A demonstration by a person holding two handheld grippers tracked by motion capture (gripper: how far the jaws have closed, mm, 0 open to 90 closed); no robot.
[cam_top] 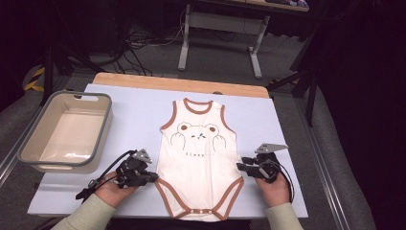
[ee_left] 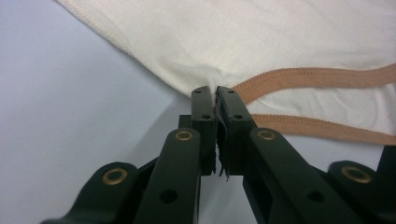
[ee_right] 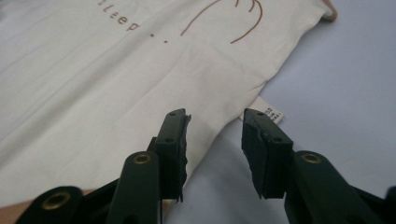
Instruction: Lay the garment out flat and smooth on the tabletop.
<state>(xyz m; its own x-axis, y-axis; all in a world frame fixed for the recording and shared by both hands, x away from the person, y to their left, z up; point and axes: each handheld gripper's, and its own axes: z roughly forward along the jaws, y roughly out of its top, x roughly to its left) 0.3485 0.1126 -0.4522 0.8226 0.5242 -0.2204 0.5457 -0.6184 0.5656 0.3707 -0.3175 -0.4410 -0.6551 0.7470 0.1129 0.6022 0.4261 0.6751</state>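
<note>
Cream cotton baby bodysuit w/ brown trim (cam_top: 201, 158) lies flat on the table, prob. for folding. Left gripper (ee_left: 215, 93) pinches its hem corner tight to lift it. Right gripper (ee_right: 215, 122), jaws apart w/ nothing between, sits at the opposite edge, ready to grab.

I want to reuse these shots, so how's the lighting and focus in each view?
High view: the table and bodysuit are evenly lit, the room behind is dark, and detail is soft. Left gripper view: the stitched brown trim is sharp. Right gripper view: the lettering is slightly blurred, with no glare.

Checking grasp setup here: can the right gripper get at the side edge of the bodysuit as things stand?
Probably yes. The right gripper has its jaws open right at the side edge of the bodysuit, by the small label, with bare table around it and nothing between.
</note>
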